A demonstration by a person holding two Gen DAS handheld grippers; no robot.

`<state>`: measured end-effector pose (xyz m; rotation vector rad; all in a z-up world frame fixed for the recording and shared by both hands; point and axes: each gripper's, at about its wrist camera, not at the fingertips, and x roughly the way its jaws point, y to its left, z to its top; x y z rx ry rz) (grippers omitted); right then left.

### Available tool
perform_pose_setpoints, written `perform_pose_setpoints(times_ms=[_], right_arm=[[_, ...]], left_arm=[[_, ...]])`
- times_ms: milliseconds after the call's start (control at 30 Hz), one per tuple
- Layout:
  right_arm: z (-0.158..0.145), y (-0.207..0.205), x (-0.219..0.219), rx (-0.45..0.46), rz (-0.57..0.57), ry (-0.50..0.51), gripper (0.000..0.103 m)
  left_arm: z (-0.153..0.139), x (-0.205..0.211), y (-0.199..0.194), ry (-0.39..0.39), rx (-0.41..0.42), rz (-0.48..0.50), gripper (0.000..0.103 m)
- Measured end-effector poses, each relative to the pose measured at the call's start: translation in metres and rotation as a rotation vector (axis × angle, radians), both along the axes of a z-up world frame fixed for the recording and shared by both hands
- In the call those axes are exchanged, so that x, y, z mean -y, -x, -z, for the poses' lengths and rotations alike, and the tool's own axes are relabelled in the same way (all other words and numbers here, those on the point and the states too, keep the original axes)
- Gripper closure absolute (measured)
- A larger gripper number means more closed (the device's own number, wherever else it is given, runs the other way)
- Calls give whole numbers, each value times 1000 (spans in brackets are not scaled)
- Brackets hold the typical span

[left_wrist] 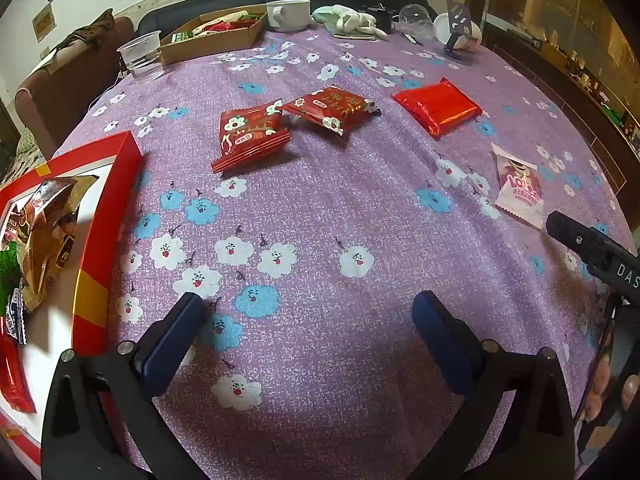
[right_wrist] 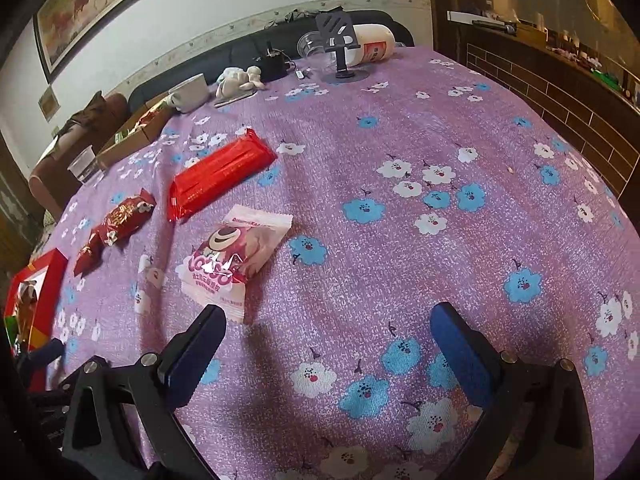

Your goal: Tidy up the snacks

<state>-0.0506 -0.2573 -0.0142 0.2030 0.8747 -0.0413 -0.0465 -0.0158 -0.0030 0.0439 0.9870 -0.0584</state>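
Loose snacks lie on the purple flowered tablecloth (left_wrist: 320,208): two red flower-print packets (left_wrist: 250,134) (left_wrist: 332,110), a plain red packet (left_wrist: 438,107) and a pink bear packet (left_wrist: 520,188). The pink packet (right_wrist: 236,256) lies just ahead of my right gripper (right_wrist: 328,320), by its left finger. My left gripper (left_wrist: 308,312) is open and empty over bare cloth. A red box (left_wrist: 102,240) with several snacks inside sits at its left. The right gripper is open and empty too.
At the far edge stand a cardboard box of snacks (left_wrist: 218,34), a clear plastic cup (left_wrist: 142,56), a white mug (left_wrist: 288,14), a soft toy (left_wrist: 348,20) and a phone stand (right_wrist: 340,52). A brick-faced counter (right_wrist: 560,100) runs along the right.
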Motion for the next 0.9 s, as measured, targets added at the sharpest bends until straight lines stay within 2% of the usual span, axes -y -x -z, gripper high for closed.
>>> perform_pose_setpoints(times_ms=[900], right_arm=[[0, 0, -2, -2, -2, 8, 0]], left_arm=[[0, -2, -1, 0, -1, 0, 0]])
